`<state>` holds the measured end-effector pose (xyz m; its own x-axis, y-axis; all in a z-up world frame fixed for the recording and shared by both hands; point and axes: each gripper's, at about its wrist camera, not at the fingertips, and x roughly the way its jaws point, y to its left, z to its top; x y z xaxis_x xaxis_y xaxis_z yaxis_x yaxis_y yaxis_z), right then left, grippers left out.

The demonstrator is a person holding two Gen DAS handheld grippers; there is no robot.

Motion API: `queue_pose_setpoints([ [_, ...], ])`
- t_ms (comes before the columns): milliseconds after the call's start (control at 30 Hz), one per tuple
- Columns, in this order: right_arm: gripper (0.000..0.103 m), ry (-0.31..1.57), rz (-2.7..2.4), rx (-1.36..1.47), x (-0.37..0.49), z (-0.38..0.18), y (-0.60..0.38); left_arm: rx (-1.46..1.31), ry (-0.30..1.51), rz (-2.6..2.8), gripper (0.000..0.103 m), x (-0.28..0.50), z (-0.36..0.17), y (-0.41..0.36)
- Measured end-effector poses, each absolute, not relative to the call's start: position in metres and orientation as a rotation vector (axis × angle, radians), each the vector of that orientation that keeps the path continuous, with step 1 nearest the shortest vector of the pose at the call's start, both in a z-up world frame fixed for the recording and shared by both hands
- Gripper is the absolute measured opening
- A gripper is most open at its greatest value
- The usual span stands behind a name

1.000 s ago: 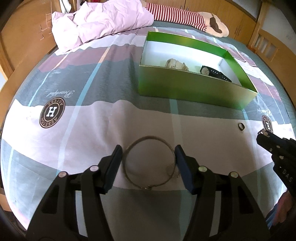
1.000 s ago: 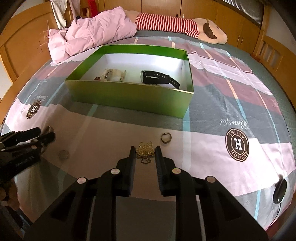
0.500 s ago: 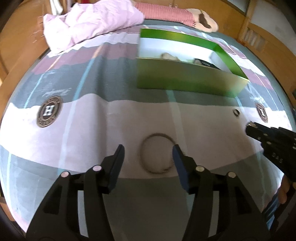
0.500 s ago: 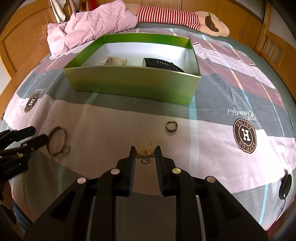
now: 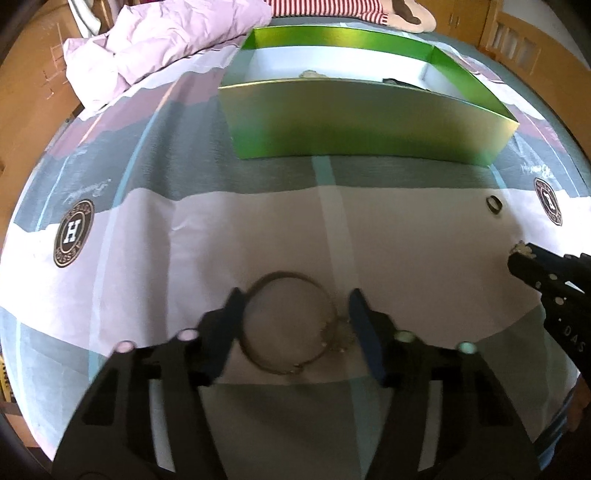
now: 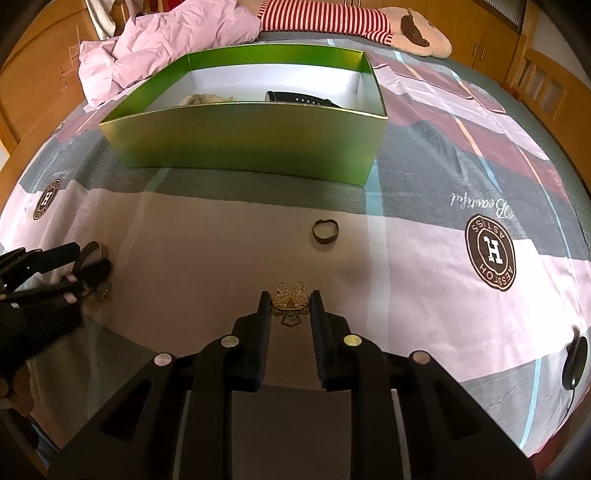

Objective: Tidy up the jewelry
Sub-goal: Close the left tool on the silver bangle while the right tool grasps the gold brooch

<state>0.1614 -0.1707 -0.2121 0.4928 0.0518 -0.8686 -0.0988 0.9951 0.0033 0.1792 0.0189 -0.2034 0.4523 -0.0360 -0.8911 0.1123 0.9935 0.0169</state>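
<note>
A thin metal bangle [image 5: 290, 323] with a small charm lies on the bedsheet between the fingers of my left gripper [image 5: 295, 308], which is open around it. My right gripper [image 6: 290, 301] is shut on a pearl clover brooch [image 6: 291, 295] low over the sheet. A small dark ring [image 6: 325, 230] lies on the sheet beyond the brooch; it also shows in the left wrist view [image 5: 494, 204]. A green box [image 6: 258, 136] stands farther back with a black watch [image 6: 299, 98] and a pale beaded piece [image 6: 203, 99] inside.
A pink duvet [image 6: 177, 40] and a striped plush toy [image 6: 351, 22] lie at the head of the bed. Wooden bed rails run along both sides. A black round object [image 6: 574, 360] lies at the right edge of the sheet.
My left gripper has dropped back down over the bangle, fingers on either side of it. My right gripper has stayed shut on the brooch and moved slightly towards the box.
</note>
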Motion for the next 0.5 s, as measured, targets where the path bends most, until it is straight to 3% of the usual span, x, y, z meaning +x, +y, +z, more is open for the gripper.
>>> queue_pose_setpoints([
  [33,0.021,1.052,0.091,-0.046,0.161,-0.212,-0.171,0.045,1.112,-0.114,0.016,0.18,-0.204,0.022],
  [67,0.021,1.05,0.091,-0.042,0.161,-0.212,-0.172,0.01,1.128,-0.127,0.011,0.181,-0.205,0.025],
  [167,0.021,1.045,0.087,-0.034,0.161,-0.209,-0.176,0.028,1.115,-0.108,0.012,0.18,-0.202,0.027],
  [200,0.021,1.044,0.083,-0.031,0.161,-0.209,-0.177,0.025,1.11,-0.108,0.022,0.179,-0.2,0.027],
  [233,0.021,1.043,0.078,-0.027,0.161,-0.208,-0.179,0.016,1.103,-0.11,0.043,0.177,-0.197,0.029],
  [300,0.021,1.041,0.071,-0.025,0.16,-0.207,-0.182,0.007,1.061,-0.098,0.059,0.17,-0.187,0.035],
  [500,0.021,1.044,0.071,-0.025,0.159,-0.208,-0.181,0.009,1.059,-0.085,0.055,0.161,-0.182,0.065],
])
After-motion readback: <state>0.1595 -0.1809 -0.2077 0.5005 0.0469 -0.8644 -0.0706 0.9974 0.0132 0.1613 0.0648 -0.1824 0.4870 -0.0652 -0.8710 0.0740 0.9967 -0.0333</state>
